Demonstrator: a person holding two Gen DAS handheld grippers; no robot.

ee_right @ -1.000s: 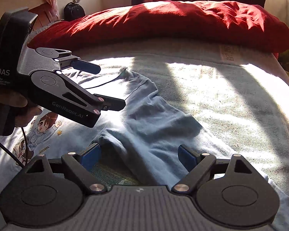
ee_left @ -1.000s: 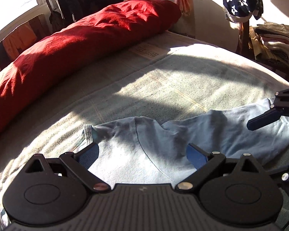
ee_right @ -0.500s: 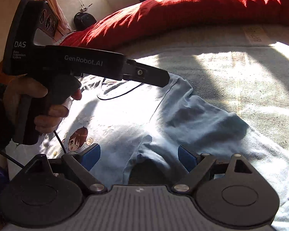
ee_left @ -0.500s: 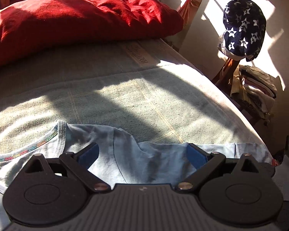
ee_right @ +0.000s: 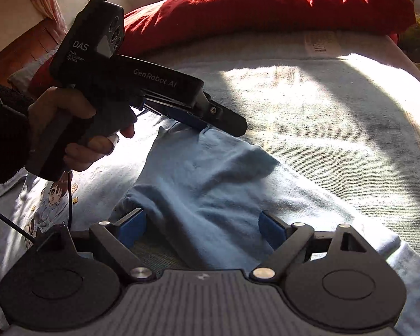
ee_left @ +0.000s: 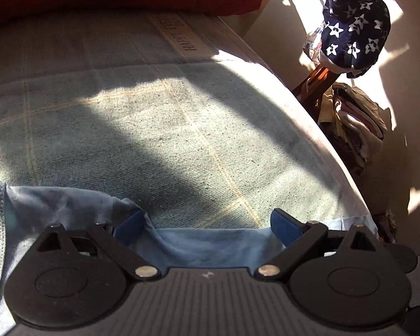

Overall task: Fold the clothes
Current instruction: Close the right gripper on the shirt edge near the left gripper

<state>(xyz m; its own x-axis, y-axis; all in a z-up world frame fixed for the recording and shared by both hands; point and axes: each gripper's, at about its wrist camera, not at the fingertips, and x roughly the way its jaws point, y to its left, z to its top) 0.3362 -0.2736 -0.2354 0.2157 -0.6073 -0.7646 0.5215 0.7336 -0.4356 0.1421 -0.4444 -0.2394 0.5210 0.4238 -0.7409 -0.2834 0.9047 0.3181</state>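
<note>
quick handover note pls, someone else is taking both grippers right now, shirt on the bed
Left gripper: open, at the shoulder edge of the light blue t-shirt; cloth lies between the pads, not pinched.
Right gripper: open, fingers either side of the bunched sleeve, nothing gripped.
Shirt lies print side up on the bed cover, sleeve rumpled.
Done: no clean fold visible.
Left: grip, fold the sleeve in, then fold the body.
</note>
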